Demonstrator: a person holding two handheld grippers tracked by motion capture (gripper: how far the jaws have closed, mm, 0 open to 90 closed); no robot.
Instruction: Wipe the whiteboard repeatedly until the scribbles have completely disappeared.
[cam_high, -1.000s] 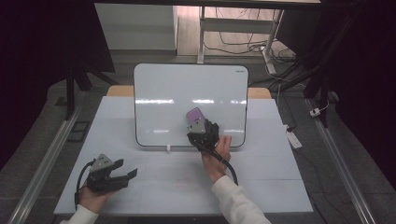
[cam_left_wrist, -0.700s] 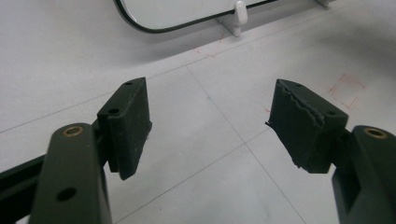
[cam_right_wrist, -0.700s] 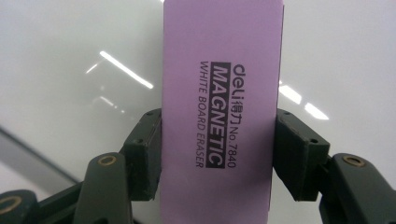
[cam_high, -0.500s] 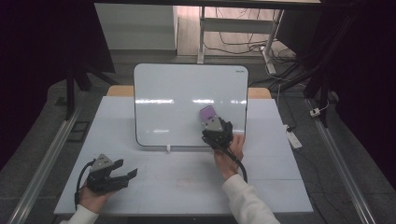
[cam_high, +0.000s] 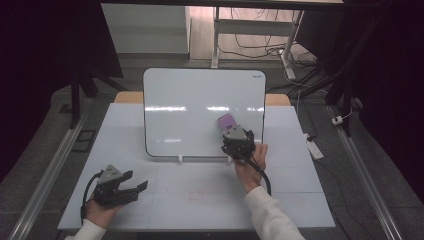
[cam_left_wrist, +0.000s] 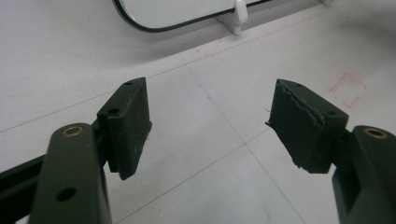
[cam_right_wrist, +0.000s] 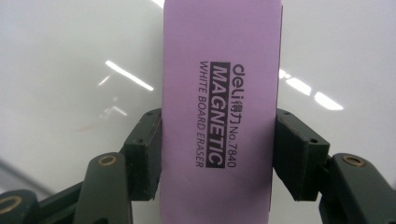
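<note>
The table (cam_high: 300, 200), white and jointed in panels, lies under both of your grippers. The whiteboard (cam_high: 190, 110) stands propped on it straight ahead of your right gripper (cam_high: 234, 131), on small white feet; one foot (cam_left_wrist: 240, 11) and the board's dark-edged lower corner sit ahead of and a little left of your left gripper (cam_left_wrist: 210, 123).

Your right gripper is clamped on the purple eraser (cam_right_wrist: 219, 107). In the right gripper view the eraser stands upright between the two pads, one pad pressed on each long side, and it runs well past the fingertips toward the board surface behind it. Its printed face, reading "MAGNETIC WHITE BOARD ERASER", is turned toward the camera. In the high view the eraser (cam_high: 227, 121) juts from the gripper's front end over the board's lower right part; whether it touches the board you cannot tell.

Your left gripper (cam_high: 131, 186) sits low at the table's near left corner, well apart from the eraser, jaws spread wide with only bare table between them. The right-hand pad (cam_left_wrist: 301, 126) has a ragged, torn edge.
</note>
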